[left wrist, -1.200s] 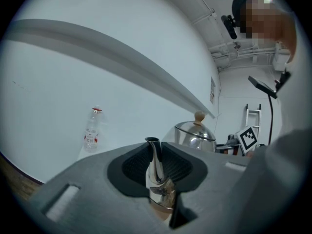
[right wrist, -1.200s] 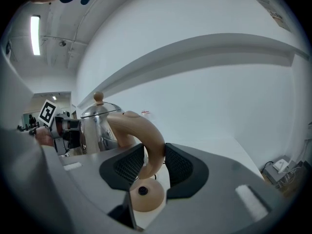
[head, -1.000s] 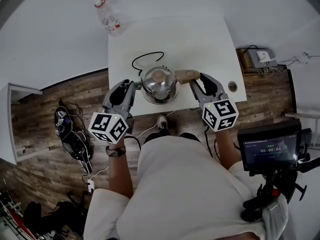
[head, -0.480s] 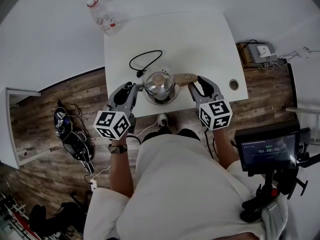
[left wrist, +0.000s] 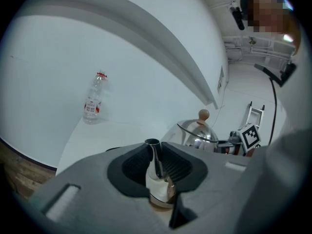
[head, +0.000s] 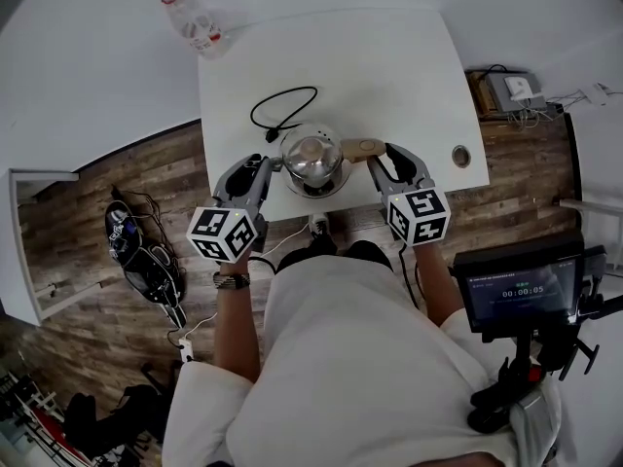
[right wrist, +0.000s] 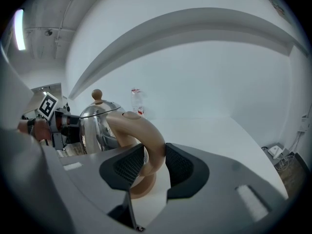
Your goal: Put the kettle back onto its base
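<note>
A shiny steel kettle with a knobbed lid stands near the front edge of the white table. A dark rim shows beneath it; I cannot make out the base apart from it. My left gripper is shut on the kettle's thin spout, with the kettle body just beyond. My right gripper is shut on the curved wooden handle, the steel body to its left. A black cord loops on the table behind the kettle.
A plastic bottle with a red label stands at the table's far left corner. A round hole is in the table's front right. A screen stands at my right; bags lie on the wooden floor at left.
The head view has shifted slightly. Both grippers keep their hold on the kettle, which stays at the same spot on the table.
</note>
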`<control>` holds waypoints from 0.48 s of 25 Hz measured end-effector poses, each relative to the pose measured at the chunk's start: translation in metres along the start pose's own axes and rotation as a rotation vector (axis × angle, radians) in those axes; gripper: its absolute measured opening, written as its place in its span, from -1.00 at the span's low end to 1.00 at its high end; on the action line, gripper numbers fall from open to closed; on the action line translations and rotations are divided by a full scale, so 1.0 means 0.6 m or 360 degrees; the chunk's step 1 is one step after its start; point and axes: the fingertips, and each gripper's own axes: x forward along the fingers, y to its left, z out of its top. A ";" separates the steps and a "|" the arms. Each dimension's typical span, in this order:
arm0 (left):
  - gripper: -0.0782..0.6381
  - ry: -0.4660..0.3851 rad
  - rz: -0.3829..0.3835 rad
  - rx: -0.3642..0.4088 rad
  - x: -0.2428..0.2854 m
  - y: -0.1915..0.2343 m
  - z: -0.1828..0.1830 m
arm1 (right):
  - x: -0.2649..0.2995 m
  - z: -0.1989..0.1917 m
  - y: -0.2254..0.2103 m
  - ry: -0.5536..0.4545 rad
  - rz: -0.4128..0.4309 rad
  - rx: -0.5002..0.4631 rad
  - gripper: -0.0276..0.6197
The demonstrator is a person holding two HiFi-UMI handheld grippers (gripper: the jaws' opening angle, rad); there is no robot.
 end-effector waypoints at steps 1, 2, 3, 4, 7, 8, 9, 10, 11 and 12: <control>-0.56 0.0006 -0.0002 -0.0001 0.001 -0.001 -0.003 | 0.000 -0.002 -0.001 0.0004 -0.0002 0.0000 -0.49; -0.56 0.0014 -0.0005 -0.0001 0.002 -0.001 -0.006 | -0.001 -0.005 -0.002 0.0008 -0.0005 0.0001 -0.50; -0.56 0.0023 -0.0008 -0.0001 0.004 -0.002 -0.010 | -0.001 -0.007 -0.004 0.0013 -0.0008 0.0004 -0.50; -0.56 0.0032 -0.0012 -0.0001 0.005 -0.003 -0.013 | -0.002 -0.010 -0.005 0.0018 -0.0011 0.0008 -0.50; -0.56 0.0054 -0.0016 0.0000 0.006 -0.002 -0.019 | -0.001 -0.020 -0.004 0.0037 -0.0012 0.0016 -0.50; -0.56 0.0059 -0.0017 0.0001 0.006 -0.002 -0.021 | -0.001 -0.022 -0.004 0.0043 -0.0011 0.0016 -0.49; -0.56 0.0064 -0.0017 0.0003 0.006 -0.002 -0.022 | -0.001 -0.024 -0.004 0.0048 -0.0009 0.0015 -0.50; -0.56 0.0068 -0.0018 0.0004 0.006 -0.002 -0.024 | -0.001 -0.027 -0.004 0.0054 -0.0008 0.0014 -0.50; -0.56 0.0073 -0.0019 0.0003 0.006 -0.002 -0.026 | -0.001 -0.029 -0.004 0.0058 -0.0007 0.0014 -0.50; -0.56 0.0077 -0.0021 0.0002 0.006 -0.002 -0.028 | -0.001 -0.030 -0.004 0.0062 -0.0008 0.0015 -0.50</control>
